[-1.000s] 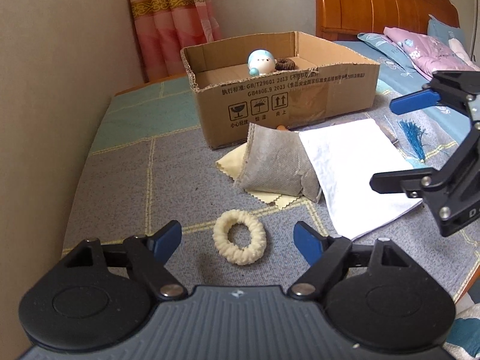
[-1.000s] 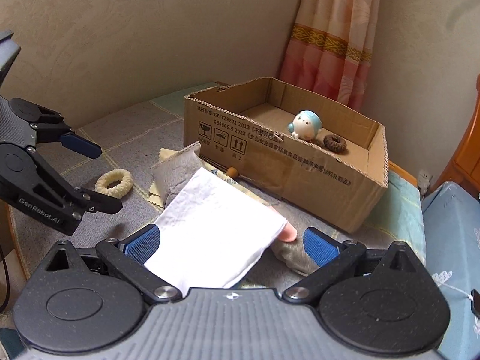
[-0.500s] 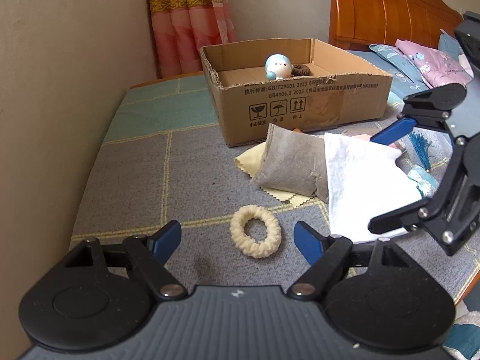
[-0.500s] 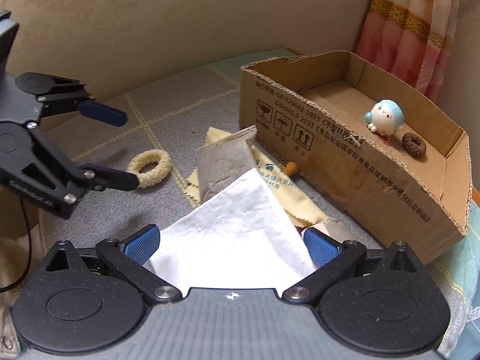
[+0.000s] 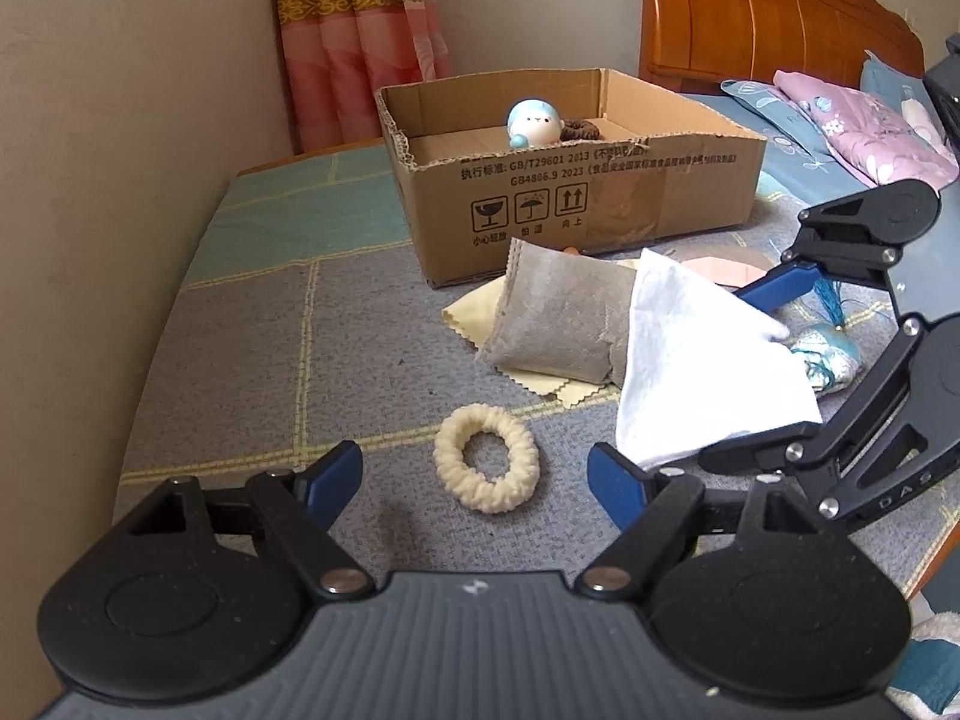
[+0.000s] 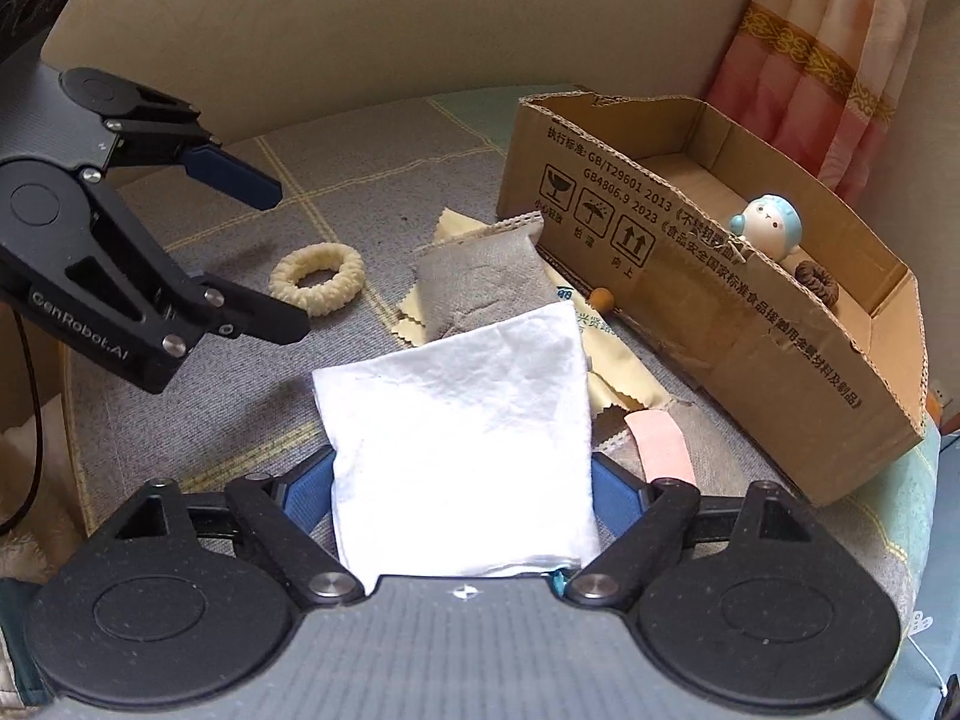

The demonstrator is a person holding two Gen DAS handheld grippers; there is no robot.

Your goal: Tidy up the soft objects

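A white cloth [image 6: 456, 420] lies on the grey mat between the blue pads of my right gripper [image 6: 462, 474], whose jaws are closing; the pads stand at the cloth's two side edges. In the left wrist view the right gripper [image 5: 726, 378] straddles the same white cloth [image 5: 690, 372], which is humped up. My left gripper [image 5: 474, 462] hangs open over a cream scrunchie [image 5: 492, 498] and touches nothing. A grey pouch [image 5: 558, 318] rests on a yellow cloth [image 5: 474, 312] beside the white cloth.
An open cardboard box [image 5: 600, 192] behind the pile holds a blue round toy [image 5: 534, 123] and a brown scrunchie [image 5: 579, 131]. A blue tasselled sachet [image 5: 831, 354] lies under the right gripper. A wall runs along the left; a wooden headboard [image 5: 750, 18] and pillows [image 5: 852, 126] stand at the right.
My right gripper has come in lower over the white cloth and rolled, and its jaws have narrowed onto the cloth's edges. The left gripper stays open over the cream scrunchie.
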